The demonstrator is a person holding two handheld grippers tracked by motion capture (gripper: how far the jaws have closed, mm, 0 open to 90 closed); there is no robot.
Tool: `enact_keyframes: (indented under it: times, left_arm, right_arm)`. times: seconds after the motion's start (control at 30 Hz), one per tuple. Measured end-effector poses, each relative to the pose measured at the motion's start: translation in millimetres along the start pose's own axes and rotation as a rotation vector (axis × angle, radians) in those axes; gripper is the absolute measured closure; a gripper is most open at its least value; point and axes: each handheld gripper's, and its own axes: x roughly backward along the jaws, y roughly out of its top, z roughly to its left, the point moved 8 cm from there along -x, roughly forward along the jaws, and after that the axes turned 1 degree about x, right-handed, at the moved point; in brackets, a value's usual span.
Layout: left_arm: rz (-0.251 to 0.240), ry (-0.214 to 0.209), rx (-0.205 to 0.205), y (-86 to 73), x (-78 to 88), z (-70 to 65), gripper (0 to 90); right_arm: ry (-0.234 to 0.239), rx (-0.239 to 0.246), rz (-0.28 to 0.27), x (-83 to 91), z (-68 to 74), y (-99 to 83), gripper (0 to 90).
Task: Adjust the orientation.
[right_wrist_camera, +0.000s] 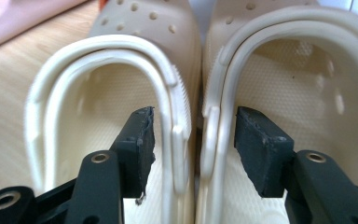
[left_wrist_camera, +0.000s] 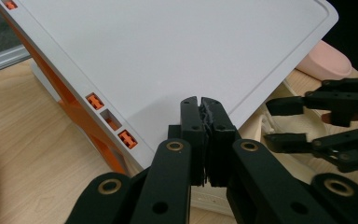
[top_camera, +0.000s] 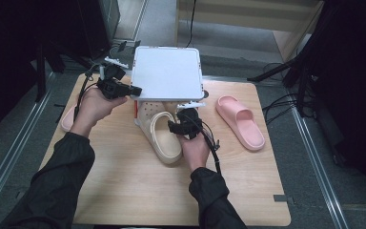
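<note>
The cream clogs [right_wrist_camera: 186, 93] are lying side by side on the wooden table [top_camera: 124, 191], their toes tucked under the raised white lid [top_camera: 167, 71] of an orange-framed box [left_wrist_camera: 81, 112]; we cannot see what the box is holding beyond them. We are making out no brand, label or writing anywhere. Our right gripper [right_wrist_camera: 193, 140] is standing released, its jaws spread with the two touching heel straps between them, the pads clear of both. Our left gripper [left_wrist_camera: 201, 109] is clenching the lid's near edge, keeping it tilted up. A pink slide [top_camera: 240, 121] is lying well apart at the right, another pink shoe [top_camera: 68, 119] at the left edge.
</note>
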Motion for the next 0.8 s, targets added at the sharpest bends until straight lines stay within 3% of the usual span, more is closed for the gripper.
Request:
enact_keyframes:
  times: [0.17, 0.47, 0.63, 0.8]
  left_arm:
    - [0.000, 0.002, 0.002, 0.0, 0.0, -0.1, 88.1]
    - [-0.001, 0.003, 0.003, -0.1, -0.1, -0.3, 88.1]
    - [-0.001, 0.011, 0.002, 0.1, -0.3, -0.8, 88.2]
    - [-0.004, 0.009, 0.006, 0.0, -0.3, -1.0, 88.1]
  right_arm:
    - [0.025, 0.029, 0.006, 20.8, 2.6, -6.5, 54.4]
    - [0.102, 0.072, 0.009, 56.8, 17.2, -36.0, 73.1]
    - [0.132, 0.114, 0.013, 65.4, 28.4, -58.9, 79.7]
    - [0.152, 0.123, 0.039, 67.4, 35.3, -79.4, 86.5]
